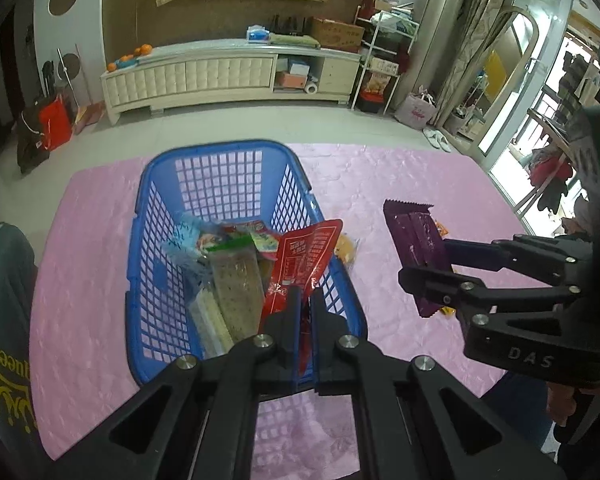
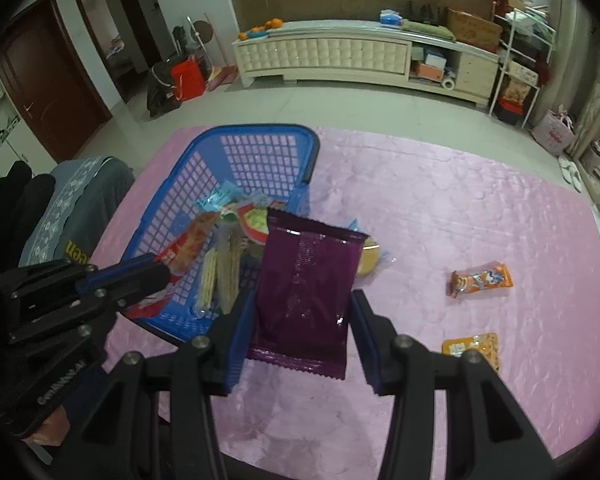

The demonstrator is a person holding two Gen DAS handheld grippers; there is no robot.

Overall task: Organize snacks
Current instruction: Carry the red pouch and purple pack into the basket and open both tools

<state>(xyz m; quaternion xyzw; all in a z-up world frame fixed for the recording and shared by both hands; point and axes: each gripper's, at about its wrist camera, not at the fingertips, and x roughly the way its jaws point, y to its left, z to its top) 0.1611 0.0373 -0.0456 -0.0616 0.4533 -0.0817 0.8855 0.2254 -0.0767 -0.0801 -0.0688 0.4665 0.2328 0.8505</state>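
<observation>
A blue mesh basket stands on the pink tablecloth and holds several snack packets. My left gripper is shut on a red snack packet, which hangs over the basket's near right corner. To its right, my right gripper is shut on a purple packet. In the right wrist view the purple packet stands upright between the right gripper's blue pads, above the cloth beside the basket. The left gripper with the red packet shows at the left.
On the cloth to the right lie an orange snack packet and a yellow-orange packet. A round yellow snack rests against the basket's right side. A chair draped with grey clothing stands left of the table.
</observation>
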